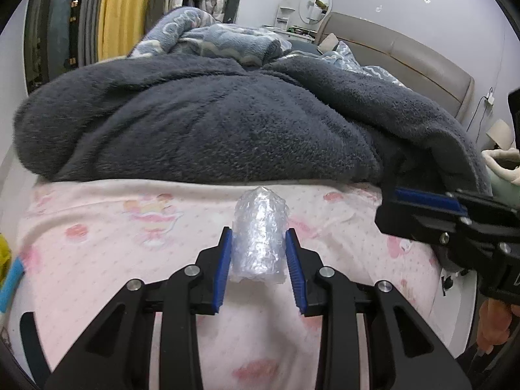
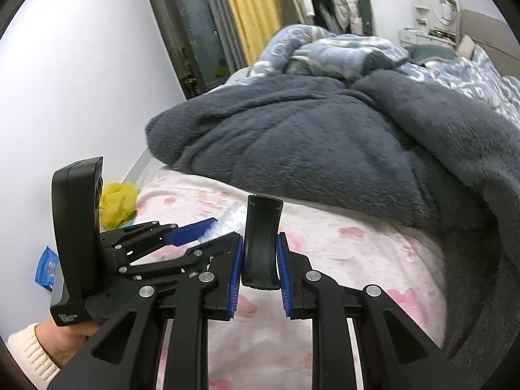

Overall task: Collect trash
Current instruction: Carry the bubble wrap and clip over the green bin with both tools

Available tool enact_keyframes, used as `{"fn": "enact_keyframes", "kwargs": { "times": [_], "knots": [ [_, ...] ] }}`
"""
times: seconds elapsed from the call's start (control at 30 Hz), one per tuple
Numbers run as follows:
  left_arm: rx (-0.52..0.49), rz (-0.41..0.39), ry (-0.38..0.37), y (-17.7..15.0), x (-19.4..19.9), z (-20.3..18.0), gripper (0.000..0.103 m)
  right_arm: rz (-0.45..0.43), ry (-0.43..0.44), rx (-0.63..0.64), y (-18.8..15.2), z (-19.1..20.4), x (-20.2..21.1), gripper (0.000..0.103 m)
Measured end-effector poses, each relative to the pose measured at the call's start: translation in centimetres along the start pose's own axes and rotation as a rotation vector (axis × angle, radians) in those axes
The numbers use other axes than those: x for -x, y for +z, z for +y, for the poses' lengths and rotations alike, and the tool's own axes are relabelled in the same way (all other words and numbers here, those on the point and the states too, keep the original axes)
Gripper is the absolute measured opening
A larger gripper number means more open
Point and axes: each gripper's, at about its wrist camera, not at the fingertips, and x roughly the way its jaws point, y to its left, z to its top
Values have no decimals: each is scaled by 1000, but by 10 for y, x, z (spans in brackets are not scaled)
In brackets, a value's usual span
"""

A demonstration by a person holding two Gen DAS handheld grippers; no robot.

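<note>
Your left tool [image 1: 259,249] is clamped on a wad of bubble wrap [image 1: 260,237], its long axis running forward along the fingers, lifted just above the pink bed sheet [image 1: 130,260]. Your right tool [image 2: 260,256] pinches a curved black plastic piece [image 2: 262,243], upright between its pads. Beyond the sheet lies the dark fleece blanket [image 1: 211,123]. No bin or bag shows, so I cannot tell where either goes.

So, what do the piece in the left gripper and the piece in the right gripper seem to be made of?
Left gripper: clear bubble wrap, thin glossy plastic film, judging by its small blisters and highlights. Right gripper: a curved black piece, probably hard moulded plastic, smooth with a slight sheen; its exact material stays uncertain.
</note>
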Motion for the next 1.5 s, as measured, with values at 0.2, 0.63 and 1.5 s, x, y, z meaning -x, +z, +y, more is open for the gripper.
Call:
{"fn": "enact_keyframes", "kwargs": {
  "times": [0.2,0.63,1.5],
  "knots": [
    [19,-19,59,-9,22,10,35,-6,32,6,1,16,1,21],
    [65,-7,196,-26,52,50,35,7,78,20,8,46,-16,21],
    [177,-40,269,-48,104,119,35,20,142,71,21,110,-48,21]
  ]
}}
